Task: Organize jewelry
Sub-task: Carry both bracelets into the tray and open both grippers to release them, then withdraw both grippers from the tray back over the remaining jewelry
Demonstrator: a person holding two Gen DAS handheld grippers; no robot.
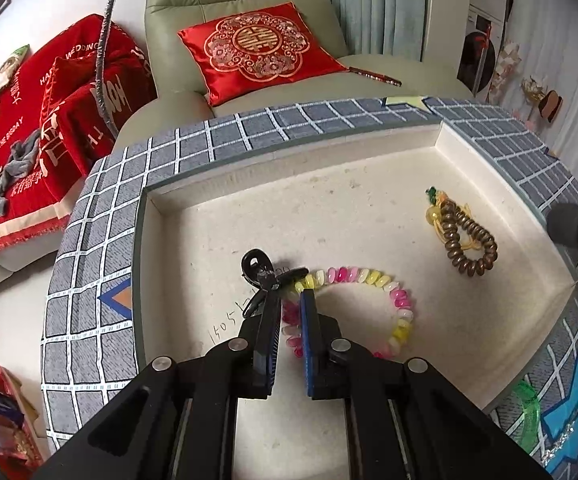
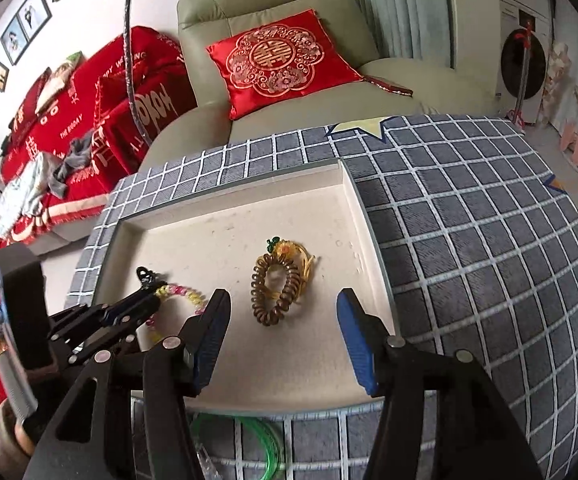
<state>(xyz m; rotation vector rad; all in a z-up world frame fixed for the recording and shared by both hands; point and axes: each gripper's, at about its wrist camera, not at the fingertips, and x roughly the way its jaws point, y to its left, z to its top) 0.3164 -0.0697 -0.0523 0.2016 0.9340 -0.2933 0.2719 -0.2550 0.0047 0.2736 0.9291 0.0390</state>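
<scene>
Left gripper nearly closed on hair clip in tray; right gripper apart. Release gently beside bracelet.

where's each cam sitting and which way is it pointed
Left wrist: rides the left gripper, looking down its nearly closed fingers at the pink, yellow and white bead bracelet and black hair claw in the shallow cream tray; the right gripper's dark tip shows at far right.
Right wrist: rides the open right gripper, facing the brown coiled bracelet with yellow tassel; the left gripper shows at left.
Shared: tray, both bracelets, red embroidered cushion behind.
</scene>
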